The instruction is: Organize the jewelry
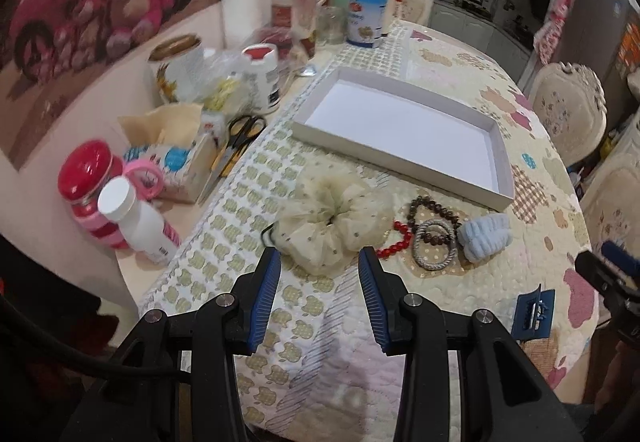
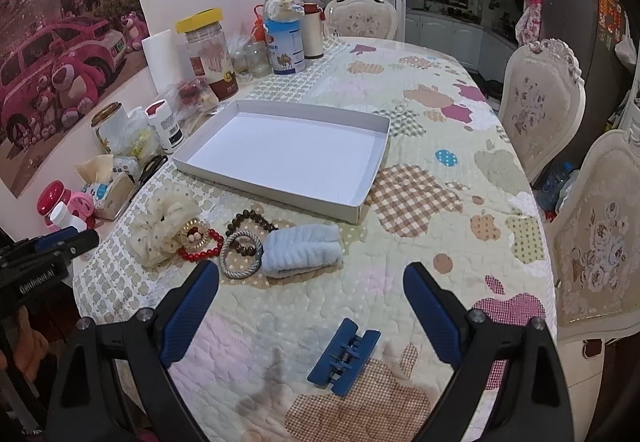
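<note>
Our left gripper (image 1: 319, 260) hangs spread just before the cream scrunchie (image 1: 334, 219). Our right gripper (image 2: 311, 276) gapes wide above the bench (image 2: 420, 242), holding nothing.

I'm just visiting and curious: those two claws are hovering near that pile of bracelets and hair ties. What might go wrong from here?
The red bracelet, brown bracelet and silver hair tie overlap, so a pinch could drag up more than one. The open left gripper sits at the puffy scrunchie, which might squash and slip, or tug the beads beside it. The tray walls are low, so a dropped piece could bounce out.
</note>
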### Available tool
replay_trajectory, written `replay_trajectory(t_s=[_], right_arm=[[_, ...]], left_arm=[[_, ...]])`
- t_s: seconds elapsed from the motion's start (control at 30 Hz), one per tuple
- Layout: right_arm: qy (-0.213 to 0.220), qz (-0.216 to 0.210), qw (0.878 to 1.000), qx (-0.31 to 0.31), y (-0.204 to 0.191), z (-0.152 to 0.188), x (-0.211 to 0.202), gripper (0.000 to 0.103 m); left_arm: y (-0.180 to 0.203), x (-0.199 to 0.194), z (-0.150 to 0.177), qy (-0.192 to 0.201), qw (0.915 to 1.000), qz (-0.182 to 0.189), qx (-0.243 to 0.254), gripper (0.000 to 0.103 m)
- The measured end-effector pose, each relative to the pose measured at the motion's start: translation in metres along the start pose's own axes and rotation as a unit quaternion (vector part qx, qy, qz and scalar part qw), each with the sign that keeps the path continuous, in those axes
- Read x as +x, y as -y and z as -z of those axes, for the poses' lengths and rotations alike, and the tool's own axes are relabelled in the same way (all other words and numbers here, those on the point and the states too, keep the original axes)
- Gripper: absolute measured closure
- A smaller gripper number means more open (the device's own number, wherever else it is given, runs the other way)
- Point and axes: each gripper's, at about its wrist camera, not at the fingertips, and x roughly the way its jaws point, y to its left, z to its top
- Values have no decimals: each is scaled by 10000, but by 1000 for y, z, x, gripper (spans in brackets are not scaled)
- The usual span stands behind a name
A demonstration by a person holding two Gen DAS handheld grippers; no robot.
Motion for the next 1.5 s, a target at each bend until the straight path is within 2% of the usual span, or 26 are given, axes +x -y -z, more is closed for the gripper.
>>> replay_trajectory(t_s=[0.23,0.5,0.7,1.07,1.1,1.13,1.2,1.23,1.27,1.33,1.5], right_arm=[[-158,-75,9998,77,4,4,17,7],[-380,-363,9984,187,3,1,51,7],[-548,-219,9982,127,2,-10,79,7],[-1288,-92,9902,529,10,-16,150,8],[-1341,-137,9892,570,11,-14,156,17],[-1390,-288,9876,673,13,-12,161,33],[-1345,-502,9853,927,18,-8,164,40],[-1270,-476,9863,937,18,-8,161,55],[-1218,-480,9875,882,17,-8,159,61],[-1121,-516,9895,755,16,-11,151,81],[-815,-752,9914,698,20,-24,123,82]], left_arm=[[-31,9,2,-228,9988,222,-374,65],[-30,37,-10,-545,9958,581,-445,59],[-30,71,-29,-757,9937,707,-428,58],[-24,135,-42,-1264,9902,589,-112,58],[-24,139,-42,-1302,9896,594,-116,59],[-24,142,-42,-1325,9894,587,-115,67],[-24,146,-43,-1389,9884,607,-96,81],[-24,145,-43,-1389,9885,587,-85,85],[-25,143,-44,-1369,9887,604,-96,88],[-24,135,-49,-1289,9892,684,-104,93],[-25,100,-65,-974,9911,898,-155,94]])
